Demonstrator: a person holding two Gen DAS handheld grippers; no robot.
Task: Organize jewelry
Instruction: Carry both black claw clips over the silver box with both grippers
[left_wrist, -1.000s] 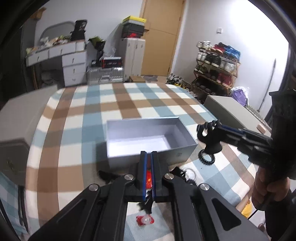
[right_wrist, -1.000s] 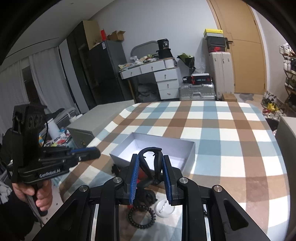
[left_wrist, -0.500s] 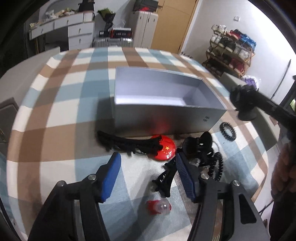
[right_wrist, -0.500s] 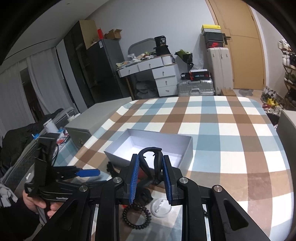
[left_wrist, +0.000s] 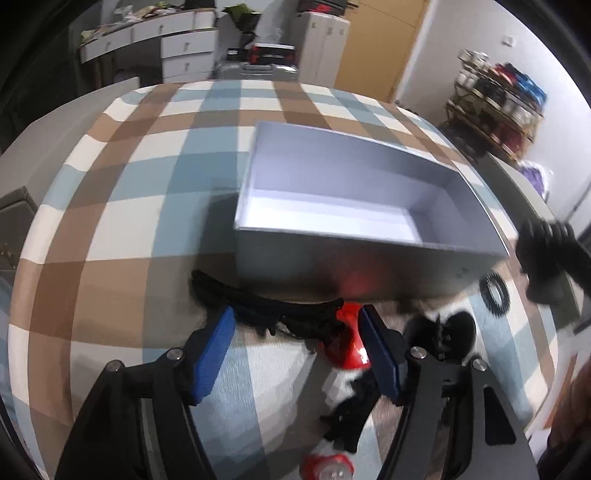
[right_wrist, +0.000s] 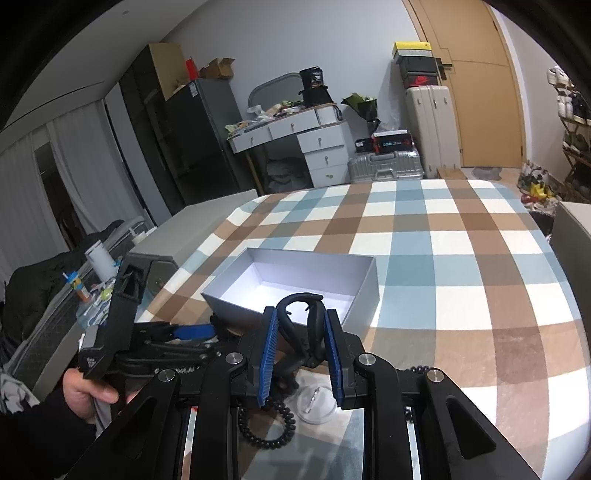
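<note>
Left tool (left_wrist: 295, 345): pads spreading, apart, straddling a long black hair clip (left_wrist: 266, 308) and a red clip (left_wrist: 347, 345); neither pad touches them.
Right tool (right_wrist: 301, 352): clamped on a black claw clip (right_wrist: 301, 321), held above the near corner of the box.
Grey box (left_wrist: 369, 258): open, on the checked cloth (left_wrist: 122, 221), just behind the clips.
Black coil tie (right_wrist: 264, 424): on the cloth below the right tool.
Hand (right_wrist: 86, 393): grips the left tool's handle.

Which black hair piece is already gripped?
The curved black claw clip, clamped in the right gripper over the grey box. The long black comb clip lies loose on the cloth between the opening left gripper fingers.
</note>
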